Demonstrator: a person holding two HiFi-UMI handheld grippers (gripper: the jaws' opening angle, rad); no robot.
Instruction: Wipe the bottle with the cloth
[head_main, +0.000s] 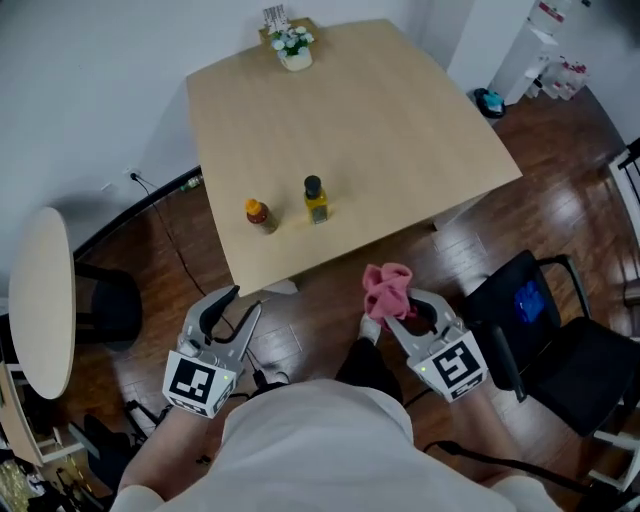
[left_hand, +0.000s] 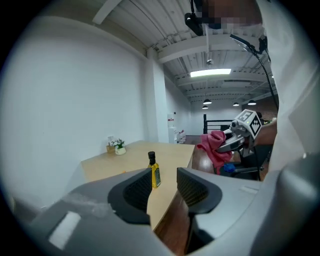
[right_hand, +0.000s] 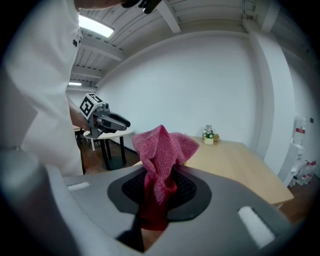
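Note:
A small bottle of yellow oil with a black cap (head_main: 316, 200) (left_hand: 153, 170) stands upright near the front edge of the wooden table (head_main: 400, 120). To its left stands a shorter bottle with an orange cap (head_main: 259, 214). My right gripper (head_main: 396, 303) (right_hand: 161, 184) is shut on a pink cloth (head_main: 387, 287) (right_hand: 162, 157) and hovers off the table's front edge, short of the bottles. My left gripper (head_main: 238, 303) (left_hand: 164, 187) is open and empty, also in front of the table; the oil bottle shows between its jaws, well beyond them.
A small white flower pot (head_main: 294, 50) sits at the table's far edge. A black chair with a blue item (head_main: 540, 310) stands to my right, a round white side table (head_main: 40, 300) to my left. Cables (head_main: 170, 245) lie on the dark wood floor.

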